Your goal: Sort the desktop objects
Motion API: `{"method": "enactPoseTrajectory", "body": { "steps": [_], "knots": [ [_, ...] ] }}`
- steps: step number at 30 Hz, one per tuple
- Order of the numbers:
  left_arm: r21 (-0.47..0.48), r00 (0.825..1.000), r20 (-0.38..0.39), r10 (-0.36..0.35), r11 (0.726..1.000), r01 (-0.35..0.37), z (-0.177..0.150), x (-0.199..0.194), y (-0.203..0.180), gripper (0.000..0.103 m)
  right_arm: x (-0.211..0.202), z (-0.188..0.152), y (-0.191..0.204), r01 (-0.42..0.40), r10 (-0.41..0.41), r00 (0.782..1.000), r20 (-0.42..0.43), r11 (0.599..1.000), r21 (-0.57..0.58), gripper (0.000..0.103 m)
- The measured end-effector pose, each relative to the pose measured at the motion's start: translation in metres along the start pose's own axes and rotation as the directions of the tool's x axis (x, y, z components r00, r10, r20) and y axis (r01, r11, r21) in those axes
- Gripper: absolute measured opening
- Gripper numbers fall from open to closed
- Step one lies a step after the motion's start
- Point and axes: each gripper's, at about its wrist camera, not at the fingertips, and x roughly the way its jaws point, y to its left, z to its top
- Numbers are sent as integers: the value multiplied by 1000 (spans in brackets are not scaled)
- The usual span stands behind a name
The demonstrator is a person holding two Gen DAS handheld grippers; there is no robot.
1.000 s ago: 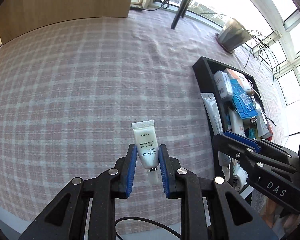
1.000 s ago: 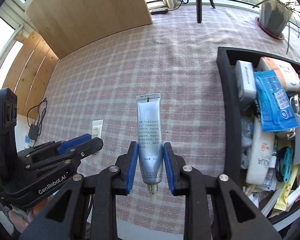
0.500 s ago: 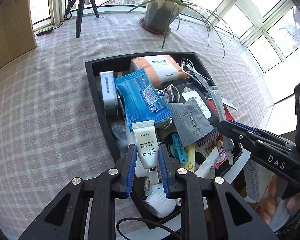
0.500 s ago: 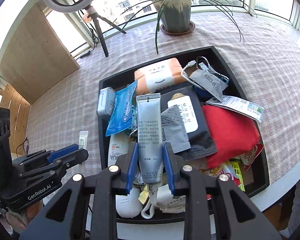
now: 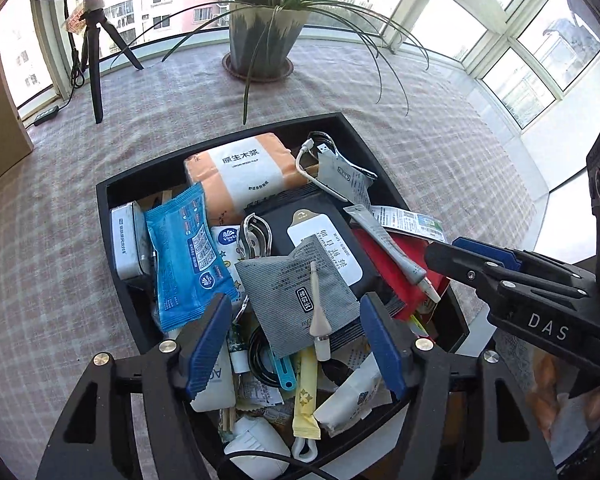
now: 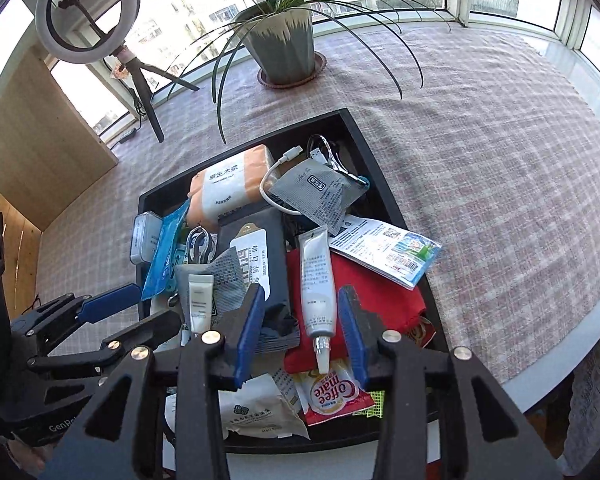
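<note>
both grippers hang over the black tray (image 5: 107,216), which sits on the pink checked tablecloth (image 5: 60,152) and is heaped with small things. the left gripper (image 5: 296,340) has its jaws opening, the blue pads standing wide apart and pressing on nothing; the small white tube (image 5: 315,316) lies loose between them, seen edge-on in the left wrist view, cap toward the camera, resting on a grey striped sachet (image 5: 300,280). in the right wrist view that same small white tube (image 6: 200,302) lies flat on the grey sachet, just left of the right gripper's fingers. the right gripper (image 6: 302,326) is opening too, its pads clear of the silver tube (image 6: 318,280), which lies between them with its nozzle pointing toward the camera, across the red pouch (image 6: 376,304) and beside the black packet (image 6: 260,256). farther back in the tray are an orange tissue pack (image 5: 240,168), a blue wipes packet (image 5: 188,256), a small metal tin (image 5: 124,244) against the left wall, a white cable (image 6: 276,184) and a printed leaflet (image 6: 384,248) hanging over the right rim. at the near end lies a coffee mate sachet (image 6: 332,392). beyond the tray stand a potted plant (image 6: 284,48) and a ring light on a tripod (image 6: 88,20), both by the windows.
</note>
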Motion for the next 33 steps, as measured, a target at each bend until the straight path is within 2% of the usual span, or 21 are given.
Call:
{"method": "enactPoseTrajectory", "body": {
  "steps": [7, 14, 18, 24, 28, 33],
  "knots": [
    [-48, 999, -13, 40, 998, -41, -8, -2, 27, 64, 4, -5, 2, -9, 9, 1000, -12, 1000, 5, 44],
    [-94, 997, -16, 78, 992, -79, -25, -13, 57, 64, 3, -12, 30, -2, 2, 1000, 0, 999, -49, 46],
    [-98, 994, 10, 113, 989, -112, -35, -29, 71, 64, 2, -18, 54, -4, 4, 1000, 9, 996, -86, 50],
    [-136, 993, 38, 110, 985, -104, -51, -54, 100, 66, 1, -30, 98, -20, 22, 1000, 14, 990, -139, 52],
    [-155, 985, 57, 160, 976, -150, -64, -67, 126, 67, -3, -40, 134, -15, 22, 999, 38, 985, -175, 52],
    [-222, 979, 40, 202, 957, -188, -87, -79, 173, 67, 2, -56, 186, -33, 43, 998, 38, 973, -228, 54]
  ]
}}
